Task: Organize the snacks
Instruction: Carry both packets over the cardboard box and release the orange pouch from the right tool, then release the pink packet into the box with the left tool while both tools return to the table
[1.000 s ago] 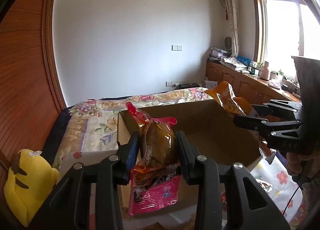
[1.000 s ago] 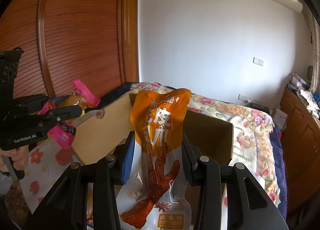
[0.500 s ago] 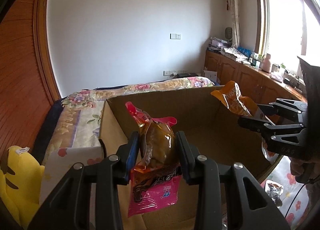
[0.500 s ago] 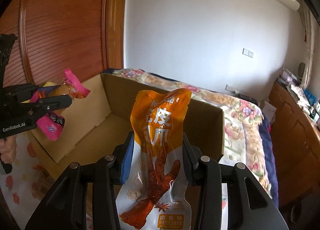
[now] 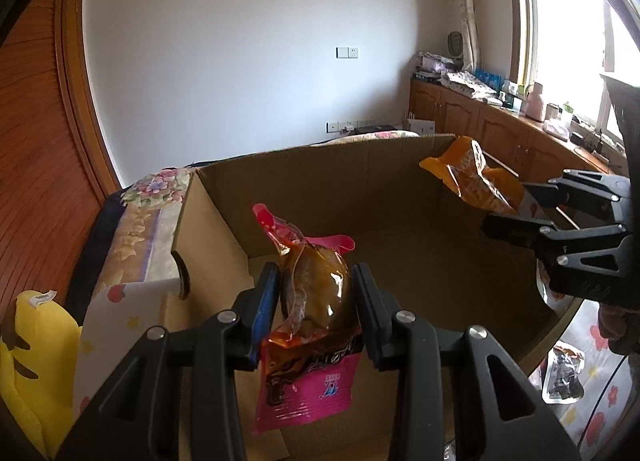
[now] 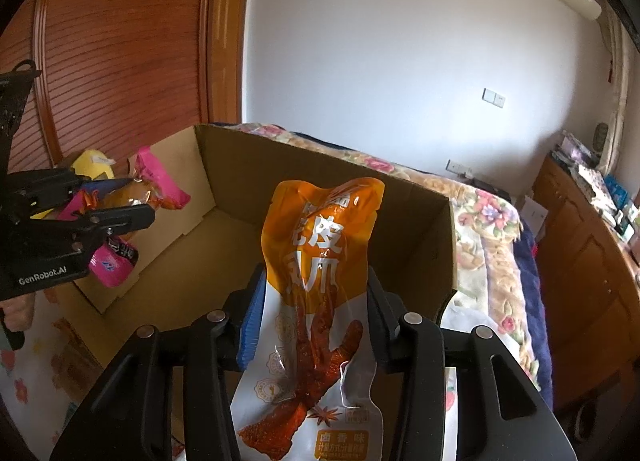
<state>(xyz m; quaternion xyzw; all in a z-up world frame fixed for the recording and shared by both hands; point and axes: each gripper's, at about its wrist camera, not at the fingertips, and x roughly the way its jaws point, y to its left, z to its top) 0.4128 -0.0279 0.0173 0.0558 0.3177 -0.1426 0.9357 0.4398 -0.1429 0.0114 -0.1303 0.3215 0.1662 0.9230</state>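
An open cardboard box [image 5: 320, 181] lies below both grippers, its inside bare where it shows. My left gripper [image 5: 314, 281] is shut on a pink snack packet [image 5: 312, 377] with brown food inside, held upright over the box's near left part. In the right wrist view that left gripper [image 6: 120, 199] and pink packet [image 6: 158, 177] hang at the box's left wall. My right gripper [image 6: 316, 289] is shut on an orange chicken-feet packet [image 6: 320, 245] above the box [image 6: 400, 181]. From the left wrist view the right gripper [image 5: 508, 207] and orange packet [image 5: 468, 177] show at the right rim.
The box sits on a bed with a floral cover [image 6: 492, 221]. A yellow plush toy [image 5: 32, 341] lies left of the box. One dark snack packet [image 5: 566, 377] rests on flowered cloth at the right. Wooden cabinets [image 5: 480, 121] line the window wall, and a wooden wardrobe [image 6: 120, 61] stands left.
Both grippers have sunk and moved forward over the box, which now fills more of each view. Each packet stays gripped as before.
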